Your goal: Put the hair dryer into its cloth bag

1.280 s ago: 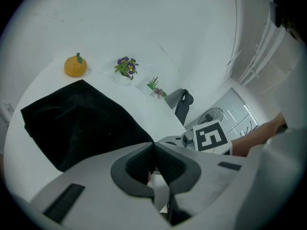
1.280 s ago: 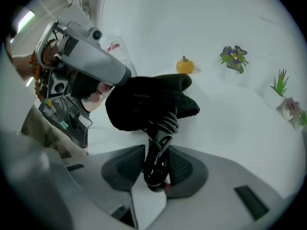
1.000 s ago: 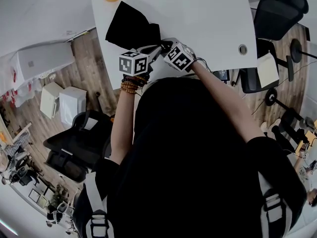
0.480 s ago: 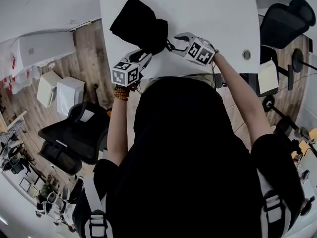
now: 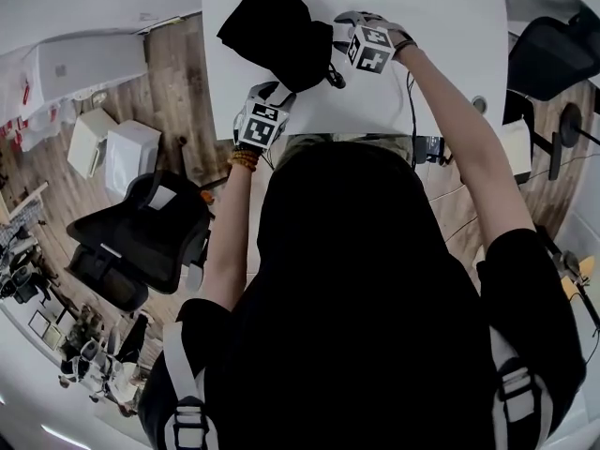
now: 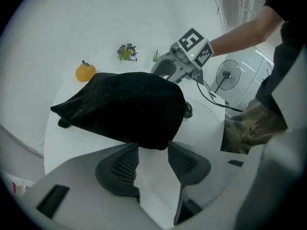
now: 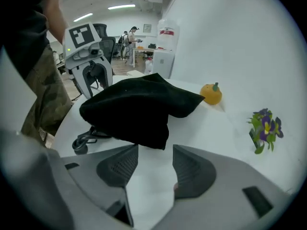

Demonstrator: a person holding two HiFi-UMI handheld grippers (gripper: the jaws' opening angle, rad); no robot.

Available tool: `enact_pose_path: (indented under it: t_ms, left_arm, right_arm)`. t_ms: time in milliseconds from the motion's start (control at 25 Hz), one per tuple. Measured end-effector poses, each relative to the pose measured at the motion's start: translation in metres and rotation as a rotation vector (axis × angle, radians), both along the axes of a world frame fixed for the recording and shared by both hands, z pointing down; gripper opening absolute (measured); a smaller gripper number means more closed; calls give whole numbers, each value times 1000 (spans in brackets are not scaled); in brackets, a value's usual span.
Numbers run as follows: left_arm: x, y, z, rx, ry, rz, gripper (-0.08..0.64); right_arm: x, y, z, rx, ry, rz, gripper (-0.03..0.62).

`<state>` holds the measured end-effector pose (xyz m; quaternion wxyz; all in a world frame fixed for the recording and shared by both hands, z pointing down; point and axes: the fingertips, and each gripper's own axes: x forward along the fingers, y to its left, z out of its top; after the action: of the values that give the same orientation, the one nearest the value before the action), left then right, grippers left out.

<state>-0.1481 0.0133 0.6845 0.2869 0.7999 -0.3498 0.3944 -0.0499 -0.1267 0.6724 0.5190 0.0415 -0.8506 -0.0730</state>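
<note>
- Head view: a bulging black cloth bag lies on the white desk. The left tool is at the bag's near edge and the right tool at its right side. No hair dryer shows anywhere in the open, so it is most likely already inside. A loop of black cord trails out between the two tools, and it probably has to be tucked in and the mouth closed.
- Left gripper view: the left tool has just been spreading its jaws, and nothing but bare desk is between them. The bag lies just beyond the tips, unpinched. The right tool is on its far side, past the cord. A small orange fruit-shaped ornament sits further off.
- Right gripper view: the right tool has also just been opening and stands spread and empty. The bag lies just ahead of its tips, with the cord loop to their left. The left tool is behind the bag.
</note>
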Motion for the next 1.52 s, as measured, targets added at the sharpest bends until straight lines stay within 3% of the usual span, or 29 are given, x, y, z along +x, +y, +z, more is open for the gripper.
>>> enact_pose_path:
  t_ms: [120, 240, 320, 520, 640, 720, 800, 880, 960, 1080, 1160, 1200, 1320, 1520]
  left_arm:
    - [8, -4, 10, -27, -37, 4, 192]
    - [10, -19, 7, 7, -36, -35, 150]
    - [7, -29, -3, 53, -7, -84, 61]
    - [-14, -27, -18, 66, 43, -170, 40]
    - [-17, -19, -11, 77, -10, -80, 41]
    - [-13, -13, -1, 77, -80, 26, 41]
    - [-8, -9, 4, 73, -132, 111, 42]
    - [-3, -5, 8, 65, -160, 169, 95]
    - [-1, -1, 12, 60, -184, 208, 156]
    - [0, -1, 15, 68, -201, 204, 158]
    - [1, -6, 14, 75, -195, 180, 116]
    - [1, -7, 13, 75, -191, 176, 84]
    - [-3, -9, 9, 62, -145, 162, 49]
    - [-11, -30, -30, 63, 72, -46, 38]
  right_arm:
    - [-13, -4, 15, 11, 59, 16, 200]
    - [-22, -4, 11, 13, 39, 11, 59]
    - [-13, 1, 7, 0, 47, -31, 44]
    - [37, 23, -6, -95, 59, -35, 41]
    - [57, 72, -4, -232, 54, -52, 43]
    - [65, 96, 2, -257, 44, -54, 43]
    - [70, 104, 8, -211, 36, -13, 77]
    - [73, 109, 14, -188, 25, 47, 258]
    - [72, 113, 20, -154, 19, 88, 261]
    - [64, 102, 19, -51, -9, 171, 234]
    - [57, 95, 13, -24, -44, 226, 70]
    - [54, 96, 9, -43, -61, 248, 51]
    - [46, 98, -5, -161, -136, 325, 41]
    - [39, 78, -46, -340, -320, 494, 40]
